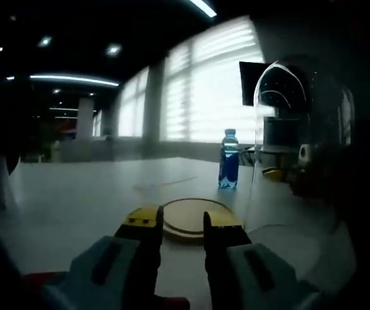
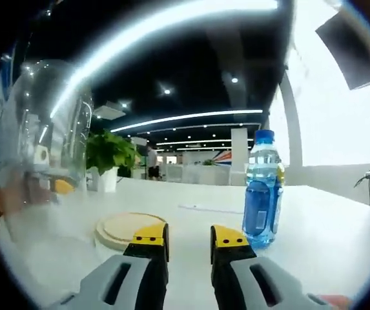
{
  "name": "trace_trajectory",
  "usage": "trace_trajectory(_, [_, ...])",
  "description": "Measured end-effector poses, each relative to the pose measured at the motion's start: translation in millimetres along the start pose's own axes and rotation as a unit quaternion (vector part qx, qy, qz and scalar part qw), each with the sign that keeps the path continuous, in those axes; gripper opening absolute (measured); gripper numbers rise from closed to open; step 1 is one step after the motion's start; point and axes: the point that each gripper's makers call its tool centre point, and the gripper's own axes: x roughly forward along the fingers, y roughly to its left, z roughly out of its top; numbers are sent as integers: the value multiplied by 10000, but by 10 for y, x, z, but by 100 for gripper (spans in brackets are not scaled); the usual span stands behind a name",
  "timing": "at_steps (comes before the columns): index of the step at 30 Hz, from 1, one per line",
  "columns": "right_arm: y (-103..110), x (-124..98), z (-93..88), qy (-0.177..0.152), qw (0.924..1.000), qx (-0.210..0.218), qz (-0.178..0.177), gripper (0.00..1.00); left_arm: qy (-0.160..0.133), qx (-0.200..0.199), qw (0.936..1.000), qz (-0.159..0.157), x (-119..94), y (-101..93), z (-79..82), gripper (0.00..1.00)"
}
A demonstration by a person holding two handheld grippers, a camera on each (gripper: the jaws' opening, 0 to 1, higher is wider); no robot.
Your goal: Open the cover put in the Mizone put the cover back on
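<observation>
1. Nearest the lens in the left gripper view: left gripper [image 1: 182, 227], two dark jaws with yellow tips rising from the bottom edge, parted by a narrow gap with nothing between them; released.
2. Nearest the lens in the right gripper view: right gripper [image 2: 189, 236], same make, yellow-tipped jaws parted with nothing between them; released, hovering low over the table.
3. White table [image 1: 75, 200], bare and pale, running under both grippers and away toward the windows; seen also in the right gripper view [image 2: 327, 232].
4. Round wooden base [image 1: 191, 218], a flat pale disc lying on the table just beyond the left gripper's tips; in the right gripper view [image 2: 125, 227] it sits just beyond and to the left of that gripper's tips. Nothing stands on it.
5. Clear dome cover [image 1: 301, 142], transparent and bell-shaped, off the base and at the right of the left gripper view; in the right gripper view [image 2: 46, 135] it is at the far left, beside the base. Whether it rests on the table or is held up cannot be told.
6. Mizone bottle [image 1: 228, 159], blue, capped, upright on the table beyond the base and apart from it; in the right gripper view [image 2: 261, 190] it stands just right of the right gripper's tips, close by.
7. Potted green plant [image 2: 110, 155], on the far side of the table, behind the cover.
8. Bright windows with blinds [image 1: 217, 84], at the back of the room, with strip ceiling lights [image 2: 185, 117] above.
</observation>
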Motion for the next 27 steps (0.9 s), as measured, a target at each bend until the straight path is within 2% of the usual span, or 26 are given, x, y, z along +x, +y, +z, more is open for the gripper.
trace_trajectory(12, [-23,-23,3,12,10000,-37,-51,17,-27,-59,10000,62,-27,166,-3,19])
trace_trajectory(27, [-41,-40,-6,15,10000,41,-76,17,-31,35,10000,72,-38,206,10,19])
